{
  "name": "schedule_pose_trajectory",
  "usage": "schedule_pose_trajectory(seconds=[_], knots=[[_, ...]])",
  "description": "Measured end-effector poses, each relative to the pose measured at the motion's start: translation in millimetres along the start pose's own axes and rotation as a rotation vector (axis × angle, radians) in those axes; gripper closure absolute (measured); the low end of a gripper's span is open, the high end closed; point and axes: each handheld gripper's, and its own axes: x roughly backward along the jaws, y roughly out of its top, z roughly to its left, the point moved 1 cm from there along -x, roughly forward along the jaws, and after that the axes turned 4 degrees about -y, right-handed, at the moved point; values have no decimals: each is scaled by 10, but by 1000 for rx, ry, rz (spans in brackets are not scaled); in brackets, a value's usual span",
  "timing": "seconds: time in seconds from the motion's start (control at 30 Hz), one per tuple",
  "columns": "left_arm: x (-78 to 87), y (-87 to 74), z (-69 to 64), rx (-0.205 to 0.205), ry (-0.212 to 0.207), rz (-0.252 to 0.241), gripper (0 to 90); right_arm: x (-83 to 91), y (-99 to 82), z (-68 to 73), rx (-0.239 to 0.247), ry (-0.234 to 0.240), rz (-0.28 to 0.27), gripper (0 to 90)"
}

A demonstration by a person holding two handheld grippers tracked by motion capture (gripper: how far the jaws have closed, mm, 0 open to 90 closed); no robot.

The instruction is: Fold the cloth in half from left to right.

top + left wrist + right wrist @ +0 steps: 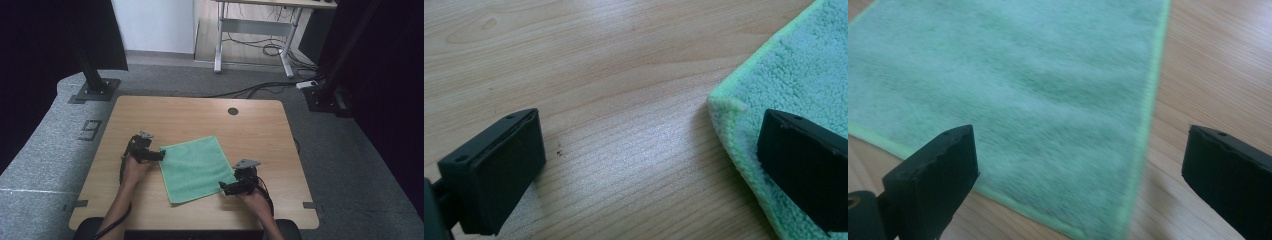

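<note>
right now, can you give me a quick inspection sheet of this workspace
surface: light wooden table, with a dark round hole near the far edge
job's things: green cloth spread flat, turned at an angle to the table edges
clutter: nothing seen
grippers: left gripper open at a cloth corner, one jaw over the cloth, one over bare wood; right gripper open, jaws spanning another corner
cables: one trails from each gripper; a tangle of cables on the floor beyond
surroundings: grey carpet, a desk frame behind, dark curtains at the sides
</note>
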Motion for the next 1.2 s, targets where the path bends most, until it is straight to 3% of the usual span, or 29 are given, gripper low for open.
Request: schedule_pose_trajectory(seconds=[0.3,0.77,0.9,1.1,1.2], knots=[[1,0,1,-1,-1,1,0,-100,96,238,53,68,10,27],[4,-1,-1,0,0,2,0,-298,265,742,135,221,28,87],[22,5,17,20,-29,-8,0,-342,303,864,156,246,36,100],[98,36,72,44,-23,-45,66,-369,323,968,172,267,42,111],[102,30,82,36,-33,-41,134,-381,324,1007,176,277,44,114]])
